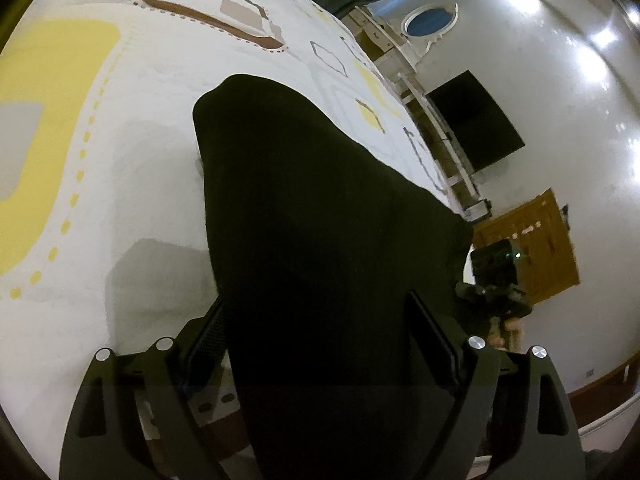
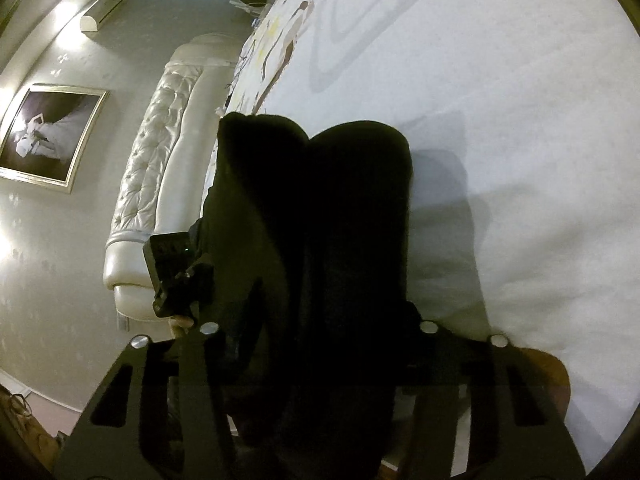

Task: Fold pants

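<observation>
Tongs, left (image 1: 316, 344): both fingers stand wide apart, with the black pants (image 1: 312, 216) filling the space between them. The ribbed left finger pad (image 1: 206, 340) lies at the fabric's edge; the right finger sits against the cloth on its other side. Whether the pads press on the fabric cannot be told, since the cloth is uniformly dark.

Tongs, right (image 2: 332, 320): the fingers are largely buried in the black cloth, so their tips cannot be made out. Fabric lies between them, but a firm pinch cannot be confirmed.

Pose: both tools point forward and downward onto the bed (image 1: 120, 128), side by side and near each other. The left wrist view shows the right tool's camera block at the far right with fingertips of the person's hand (image 1: 508, 326) beneath it. The right wrist view shows the left tool's block at the left, also with a hand (image 2: 182, 322) under it.

Pants location: bunched in a dark, rounded mound (image 2: 320, 184) on the white patterned bed cover, directly ahead of both tools.

A tufted headboard (image 2: 156, 152) adjoins the bed.
</observation>
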### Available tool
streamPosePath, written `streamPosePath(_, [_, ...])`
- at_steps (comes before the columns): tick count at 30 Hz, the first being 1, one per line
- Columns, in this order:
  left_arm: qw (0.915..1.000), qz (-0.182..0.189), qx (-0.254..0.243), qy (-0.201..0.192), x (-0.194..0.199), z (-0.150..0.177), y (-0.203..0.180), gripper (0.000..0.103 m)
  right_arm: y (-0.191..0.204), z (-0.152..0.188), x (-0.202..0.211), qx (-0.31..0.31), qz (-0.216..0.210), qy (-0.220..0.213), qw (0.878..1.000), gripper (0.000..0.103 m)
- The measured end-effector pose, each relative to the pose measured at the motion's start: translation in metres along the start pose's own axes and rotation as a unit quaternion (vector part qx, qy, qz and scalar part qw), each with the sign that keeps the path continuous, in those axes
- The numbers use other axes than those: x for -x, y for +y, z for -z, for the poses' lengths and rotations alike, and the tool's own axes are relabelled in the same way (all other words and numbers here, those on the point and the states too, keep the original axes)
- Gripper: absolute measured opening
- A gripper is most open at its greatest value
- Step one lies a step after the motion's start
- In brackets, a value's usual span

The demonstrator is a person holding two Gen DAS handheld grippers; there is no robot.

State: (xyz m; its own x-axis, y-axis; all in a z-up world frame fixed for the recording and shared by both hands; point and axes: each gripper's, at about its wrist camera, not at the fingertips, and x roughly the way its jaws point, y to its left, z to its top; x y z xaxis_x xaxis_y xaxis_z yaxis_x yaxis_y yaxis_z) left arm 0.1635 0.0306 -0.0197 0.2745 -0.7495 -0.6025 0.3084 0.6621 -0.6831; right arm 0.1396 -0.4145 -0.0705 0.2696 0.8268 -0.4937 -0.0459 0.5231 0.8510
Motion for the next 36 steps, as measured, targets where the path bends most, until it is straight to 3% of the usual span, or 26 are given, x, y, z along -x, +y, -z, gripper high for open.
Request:
streamPosePath(7, [0.9984, -0.047, -0.031, 0.000, -0.003, 0.002, -0.007, 0.067, -0.003, 0.002, -0.001, -0.001, -0.006, -0.010, 1.000, 0.039])
streamPosePath(17, [0.9957, -0.070, -0.059, -0.010, -0.005, 0.000, -0.016, 0.045, 0.002, -0.001, -0.002, 0.008, -0.015, -0.023, 1.000, 0.032])
streamPosePath(36, [0.9936, -0.082, -0.073, -0.025, -0.001, -0.006, -0.015, 0.038, 0.012, -0.004, -0.005, 0.019, -0.017, -0.031, 0.999, 0.031])
